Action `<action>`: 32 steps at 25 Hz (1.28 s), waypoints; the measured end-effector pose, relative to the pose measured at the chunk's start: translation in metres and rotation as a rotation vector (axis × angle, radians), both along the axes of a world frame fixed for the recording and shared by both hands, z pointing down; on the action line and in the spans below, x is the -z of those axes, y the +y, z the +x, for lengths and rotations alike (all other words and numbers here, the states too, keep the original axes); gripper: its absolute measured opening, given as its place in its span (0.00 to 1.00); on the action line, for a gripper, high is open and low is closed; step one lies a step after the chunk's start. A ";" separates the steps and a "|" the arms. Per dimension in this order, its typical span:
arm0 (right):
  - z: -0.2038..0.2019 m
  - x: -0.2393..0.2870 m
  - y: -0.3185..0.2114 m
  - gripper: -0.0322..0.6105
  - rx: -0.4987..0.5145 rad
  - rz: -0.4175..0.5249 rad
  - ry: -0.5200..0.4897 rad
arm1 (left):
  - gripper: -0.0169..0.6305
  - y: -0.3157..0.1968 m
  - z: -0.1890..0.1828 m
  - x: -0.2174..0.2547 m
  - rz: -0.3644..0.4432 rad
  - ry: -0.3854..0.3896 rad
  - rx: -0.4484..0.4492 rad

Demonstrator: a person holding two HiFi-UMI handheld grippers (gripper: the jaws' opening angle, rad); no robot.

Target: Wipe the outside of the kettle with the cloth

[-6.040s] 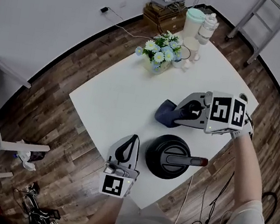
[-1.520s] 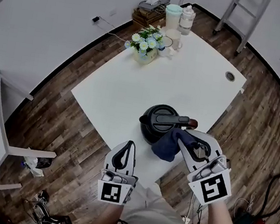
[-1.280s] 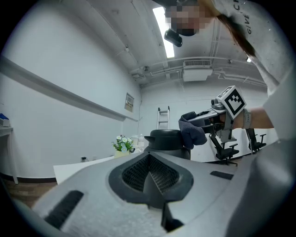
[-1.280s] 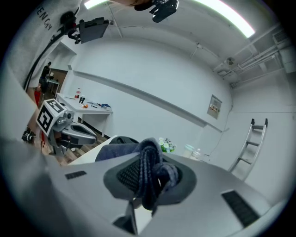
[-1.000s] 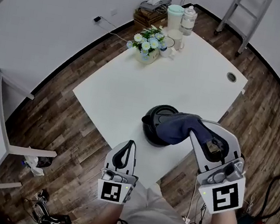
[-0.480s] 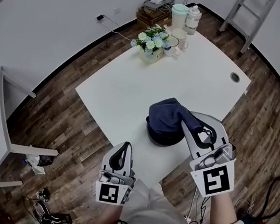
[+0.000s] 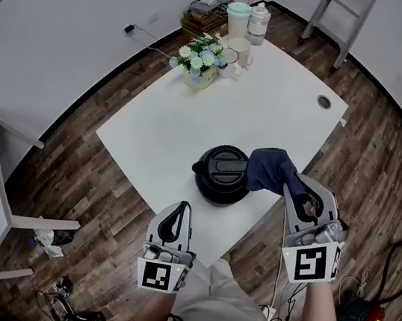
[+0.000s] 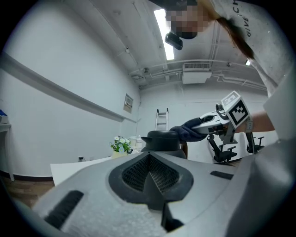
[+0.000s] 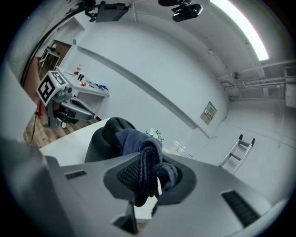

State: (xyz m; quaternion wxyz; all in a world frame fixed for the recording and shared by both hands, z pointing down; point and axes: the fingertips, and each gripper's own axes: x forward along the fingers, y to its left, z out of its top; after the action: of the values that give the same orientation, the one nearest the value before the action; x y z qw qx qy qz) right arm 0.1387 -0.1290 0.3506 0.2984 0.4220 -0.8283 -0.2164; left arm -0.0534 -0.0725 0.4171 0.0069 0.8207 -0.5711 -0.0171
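Two jaws of your right gripper pinch the dark blue cloth, bunched beside the round black kettle; your left gripper sits closed, empty.

A white rectangular table stands at an angle on a dark wood-plank floor. Most of its top is bare. A black kettle sits upright near the near edge, its round lid facing up. At the far corner is a cluster: a pot of white and blue flowers, just beside it a white cup, and behind these a pale green lidded container and a clear bottle side by side. A round cable grommet is set into the top close to the right-hand corner, well apart from everything else.
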 end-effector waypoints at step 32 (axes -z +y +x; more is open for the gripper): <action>0.011 -0.155 0.052 0.13 -0.163 -0.380 -0.089 | 0.04 0.050 0.010 0.007 0.013 0.039 -0.002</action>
State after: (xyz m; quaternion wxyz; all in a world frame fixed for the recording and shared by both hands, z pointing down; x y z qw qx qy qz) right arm 0.1494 -0.0768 0.5052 0.3521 0.4329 -0.8297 -0.0126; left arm -0.0436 -0.0228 0.4101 0.0129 0.8207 -0.5701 -0.0368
